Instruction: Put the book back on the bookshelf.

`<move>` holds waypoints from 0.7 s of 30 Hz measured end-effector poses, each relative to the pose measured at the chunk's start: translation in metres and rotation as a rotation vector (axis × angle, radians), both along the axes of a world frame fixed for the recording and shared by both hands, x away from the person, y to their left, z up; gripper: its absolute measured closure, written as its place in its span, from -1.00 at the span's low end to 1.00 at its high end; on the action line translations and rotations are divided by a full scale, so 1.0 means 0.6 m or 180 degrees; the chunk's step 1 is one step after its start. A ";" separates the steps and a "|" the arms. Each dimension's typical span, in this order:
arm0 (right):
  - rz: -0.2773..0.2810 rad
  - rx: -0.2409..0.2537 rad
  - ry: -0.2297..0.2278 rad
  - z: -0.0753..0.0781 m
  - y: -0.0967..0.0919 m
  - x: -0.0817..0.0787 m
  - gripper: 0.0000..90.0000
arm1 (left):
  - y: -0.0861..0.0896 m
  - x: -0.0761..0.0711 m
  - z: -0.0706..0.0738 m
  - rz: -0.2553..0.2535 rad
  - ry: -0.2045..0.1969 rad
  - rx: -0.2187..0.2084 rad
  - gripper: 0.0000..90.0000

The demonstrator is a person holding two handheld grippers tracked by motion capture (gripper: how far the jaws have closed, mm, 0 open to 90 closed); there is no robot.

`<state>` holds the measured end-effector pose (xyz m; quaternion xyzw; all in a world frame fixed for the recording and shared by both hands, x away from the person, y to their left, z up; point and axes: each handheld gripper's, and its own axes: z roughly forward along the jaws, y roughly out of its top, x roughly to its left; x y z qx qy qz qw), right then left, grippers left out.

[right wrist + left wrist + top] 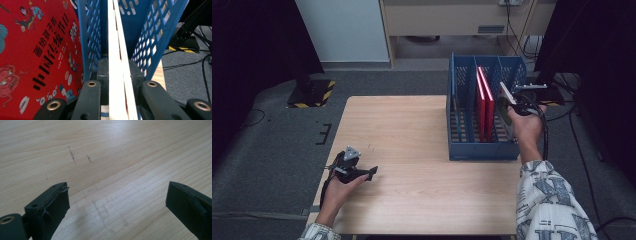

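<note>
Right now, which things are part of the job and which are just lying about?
In the job:
- white book, clamped in right gripper
- blue file rack
- red books, already filed

Lying about:
- left gripper, open on the table
- floor cables

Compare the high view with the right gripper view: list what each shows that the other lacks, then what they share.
High view alone: the wooden table, the left gripper resting on it with jaws open, and the person's patterned sleeve.

Right gripper view alone: the cartoon figures and black characters printed on the red book's cover, and the right gripper clamped on the edge of a white book.

Both: the blue file rack, the red book and the white book in the rack's rightmost slot.
</note>
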<state>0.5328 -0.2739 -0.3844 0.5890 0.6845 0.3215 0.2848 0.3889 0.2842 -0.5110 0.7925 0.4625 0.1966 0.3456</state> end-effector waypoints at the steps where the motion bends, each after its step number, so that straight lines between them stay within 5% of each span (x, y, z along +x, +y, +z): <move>1: 0.0000 0.0000 0.0000 0.000 0.000 0.000 0.70 | 0.000 0.000 0.000 0.0000 0.0000 0.0000 -0.91; 21: -0.0199 0.0005 0.0100 -0.073 -0.003 0.011 0.70 | -0.002 0.001 -0.003 -0.0018 0.0018 0.0014 -0.91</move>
